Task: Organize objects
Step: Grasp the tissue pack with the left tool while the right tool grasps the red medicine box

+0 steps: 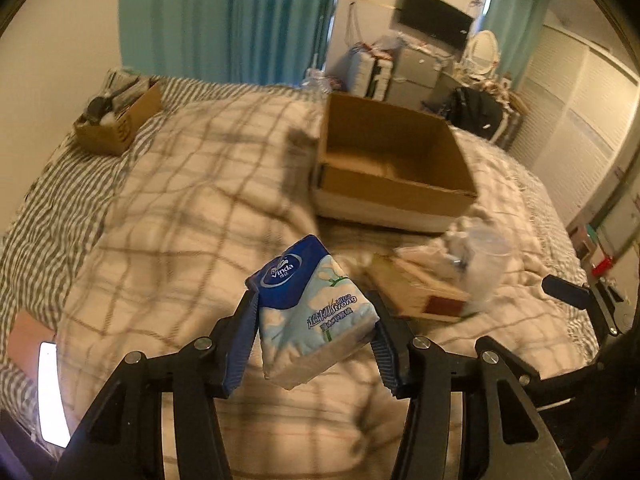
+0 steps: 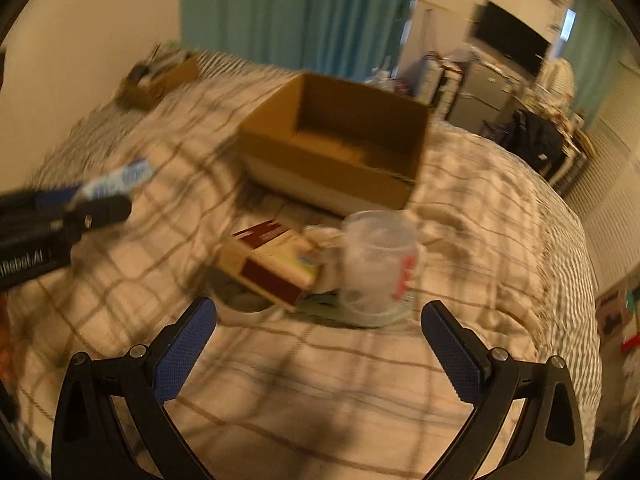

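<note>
My left gripper point(image 1: 314, 300) is shut on a blue and white Vinda tissue pack point(image 1: 310, 312) and holds it above the checked blanket. It also shows at the left of the right wrist view point(image 2: 100, 196). An open cardboard box point(image 1: 394, 162) stands on the bed beyond it, seen too in the right wrist view point(image 2: 340, 148). My right gripper point(image 2: 318, 312) is open and empty, just short of a clear plastic measuring cup point(image 2: 378, 266) and a red and cream carton point(image 2: 272, 266) lying on the blanket. The cup point(image 1: 482, 268) and carton point(image 1: 420, 290) appear blurred in the left wrist view.
A smaller cardboard box point(image 1: 116, 120) with dark items sits at the bed's far left corner. A lit phone point(image 1: 50, 392) lies at the left edge. Suitcases, a cabinet and a TV point(image 1: 434, 18) stand past the bed. White wardrobe doors point(image 1: 580, 120) line the right.
</note>
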The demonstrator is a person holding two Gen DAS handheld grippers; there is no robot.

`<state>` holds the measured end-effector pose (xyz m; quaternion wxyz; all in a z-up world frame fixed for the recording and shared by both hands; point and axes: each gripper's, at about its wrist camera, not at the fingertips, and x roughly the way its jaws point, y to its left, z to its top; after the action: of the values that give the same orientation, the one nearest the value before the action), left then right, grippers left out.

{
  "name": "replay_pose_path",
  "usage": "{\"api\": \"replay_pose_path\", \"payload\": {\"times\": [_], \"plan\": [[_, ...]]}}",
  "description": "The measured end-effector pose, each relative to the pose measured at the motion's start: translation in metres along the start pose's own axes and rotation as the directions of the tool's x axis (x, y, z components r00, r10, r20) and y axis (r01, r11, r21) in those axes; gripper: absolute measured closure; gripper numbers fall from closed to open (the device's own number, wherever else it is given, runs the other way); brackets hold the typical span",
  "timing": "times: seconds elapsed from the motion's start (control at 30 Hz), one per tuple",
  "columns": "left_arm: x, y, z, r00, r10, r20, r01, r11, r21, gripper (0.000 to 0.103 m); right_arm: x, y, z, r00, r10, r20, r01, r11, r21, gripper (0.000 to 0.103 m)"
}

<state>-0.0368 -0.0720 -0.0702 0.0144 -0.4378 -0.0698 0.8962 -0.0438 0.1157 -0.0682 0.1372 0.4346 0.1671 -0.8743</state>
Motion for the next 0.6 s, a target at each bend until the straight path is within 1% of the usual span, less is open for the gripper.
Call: {"api": "replay_pose_path", "payload": {"times": [0.1,0.23,0.33,0.37,0.4,0.43,0.47,0.5,0.53,0.57,0.6], "plan": [[0.009,0.012,-0.003,1.0,0.01,-0.022,-0.011,1.0,-0.015,0.049,0.019,0.023,0.009,0.999,0.008,-0.036,-0.011,0.997,-0.076,0.001],[0.016,0.021,-0.004,0.999,0.009,-0.033,-0.01,1.0,-0.016,0.049,0.05,0.041,0.019,0.995,0.019,-0.095,-0.032,0.989,-0.141,0.001],[0.019,0.024,-0.004,0.999,0.006,-0.034,-0.006,1.0,-0.014,0.049,0.08,0.054,0.025,0.988,-0.005,-0.156,-0.024,0.983,-0.184,0.01],[0.019,0.025,-0.004,0.999,0.003,-0.033,-0.003,1.0,-0.014,0.049,0.087,0.055,0.026,0.985,-0.019,-0.172,-0.015,0.981,-0.193,0.015],[0.02,0.026,-0.004,0.999,0.0,-0.034,0.0,1.0,-0.014,0.049,0.096,0.056,0.025,0.98,-0.041,-0.196,0.0,0.98,-0.201,0.022],[0.02,0.026,-0.005,0.999,-0.002,-0.035,0.002,1.0,-0.01,0.049,0.104,0.057,0.024,0.973,-0.073,-0.217,0.026,0.977,-0.209,0.026],[0.02,0.026,-0.005,0.999,-0.002,-0.036,0.002,1.0,-0.007,0.049,0.107,0.057,0.023,0.97,-0.095,-0.223,0.047,0.976,-0.213,0.033],[0.02,0.026,-0.005,0.999,-0.003,-0.038,0.003,1.0,-0.002,0.049,0.108,0.057,0.023,0.97,-0.108,-0.218,0.062,0.976,-0.211,0.04],[0.02,0.026,-0.005,0.999,-0.003,-0.039,0.003,1.0,0.001,0.049,0.105,0.056,0.024,0.972,-0.111,-0.207,0.067,0.976,-0.206,0.045],[0.021,0.025,-0.006,0.999,-0.005,-0.042,0.005,1.0,0.002,0.049,0.102,0.054,0.025,0.975,-0.107,-0.193,0.068,0.978,-0.198,0.049],[0.021,0.025,-0.006,0.999,-0.005,-0.043,0.005,1.0,0.002,0.049,0.098,0.053,0.026,0.979,-0.099,-0.178,0.064,0.98,-0.19,0.055]]}}
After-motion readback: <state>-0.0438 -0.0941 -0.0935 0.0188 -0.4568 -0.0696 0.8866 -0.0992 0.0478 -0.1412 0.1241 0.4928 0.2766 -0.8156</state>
